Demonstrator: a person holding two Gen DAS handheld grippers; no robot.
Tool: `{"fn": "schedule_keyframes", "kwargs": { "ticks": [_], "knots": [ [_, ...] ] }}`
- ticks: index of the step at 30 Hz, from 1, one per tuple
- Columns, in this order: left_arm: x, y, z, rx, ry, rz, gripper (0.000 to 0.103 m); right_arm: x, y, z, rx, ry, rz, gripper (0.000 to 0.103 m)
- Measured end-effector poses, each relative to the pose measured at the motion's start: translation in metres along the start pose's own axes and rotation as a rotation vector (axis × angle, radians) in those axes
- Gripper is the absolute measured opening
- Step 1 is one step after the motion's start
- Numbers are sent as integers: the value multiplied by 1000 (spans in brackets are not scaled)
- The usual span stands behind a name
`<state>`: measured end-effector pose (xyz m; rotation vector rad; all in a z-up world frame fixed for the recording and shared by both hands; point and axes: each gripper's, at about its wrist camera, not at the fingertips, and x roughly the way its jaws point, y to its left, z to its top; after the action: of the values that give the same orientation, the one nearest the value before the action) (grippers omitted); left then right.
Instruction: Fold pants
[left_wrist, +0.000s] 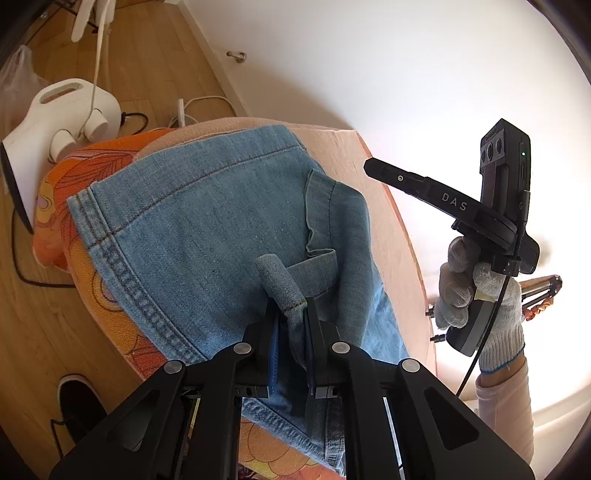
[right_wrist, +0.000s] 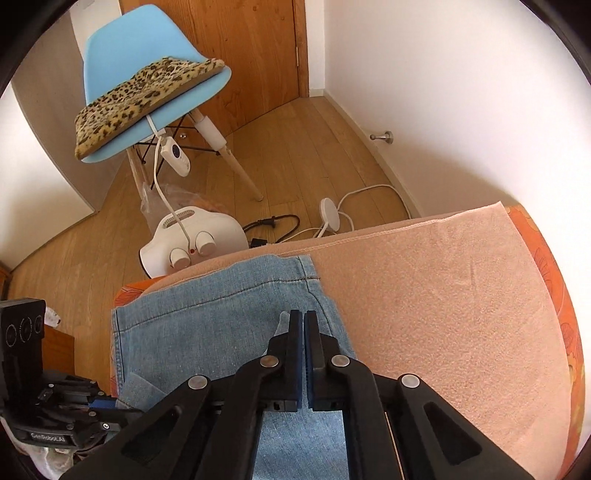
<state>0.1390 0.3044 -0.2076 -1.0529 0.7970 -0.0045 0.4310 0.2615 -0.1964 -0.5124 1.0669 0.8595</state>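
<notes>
Light blue denim pants (left_wrist: 207, 229) lie on a pink towel (left_wrist: 391, 236) over an orange flowered cover. My left gripper (left_wrist: 291, 314) is shut on a bunched fold of the denim near its edge. In the left wrist view my right gripper's body (left_wrist: 491, 206) is up in the air to the right, held by a gloved hand; its fingertips are out of that view. In the right wrist view my right gripper (right_wrist: 303, 321) is shut with nothing between its fingers, hovering above the pants (right_wrist: 207, 325). My left gripper (right_wrist: 74, 413) shows at lower left there.
A white heater (right_wrist: 195, 240) with cables stands on the wooden floor beyond the bed edge. A blue chair (right_wrist: 155, 74) with a leopard cushion stands farther back. The towel (right_wrist: 443, 302) spreads right of the pants. A dark shoe (left_wrist: 77, 402) lies on the floor.
</notes>
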Motion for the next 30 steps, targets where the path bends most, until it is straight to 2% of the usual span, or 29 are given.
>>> {"fn": "schedule_keyframes", "kwargs": {
  "ticks": [1,2,3,4,6,7,12,14,15,16,22,26,30],
  "knots": [
    [-1,1,-1,-2,-1,0,10,1,1,1,-12,7,12,3],
    [-1,1,-2,0,-2,0,10,5,2,4,-23,28,22,16],
    [-1,1,-2,6,-4,4,10,9,4,7,-31,45,21,33],
    [-4,0,-6,16,-7,9,10,13,7,8,-48,47,5,58],
    [-3,-1,-7,28,-10,17,10,22,13,12,-101,82,12,52],
    [-5,0,-7,28,-14,18,10,29,16,13,-123,105,18,44],
    [-7,7,-3,16,-30,29,9,59,28,5,-236,213,-68,39],
    [-9,8,-4,24,-34,36,9,58,27,0,-251,214,-94,19],
    [-8,7,-3,32,-38,41,9,54,25,-2,-245,200,-95,14],
    [-9,8,-3,36,-41,40,9,48,23,-3,-232,183,-96,5],
    [-14,7,-4,46,-68,37,9,12,8,-2,-153,67,-57,2],
    [-21,12,0,41,-101,47,9,8,12,6,-128,9,-138,0],
    [-29,17,7,42,-147,67,8,-1,15,20,-86,-81,-163,0]
  ]
}}
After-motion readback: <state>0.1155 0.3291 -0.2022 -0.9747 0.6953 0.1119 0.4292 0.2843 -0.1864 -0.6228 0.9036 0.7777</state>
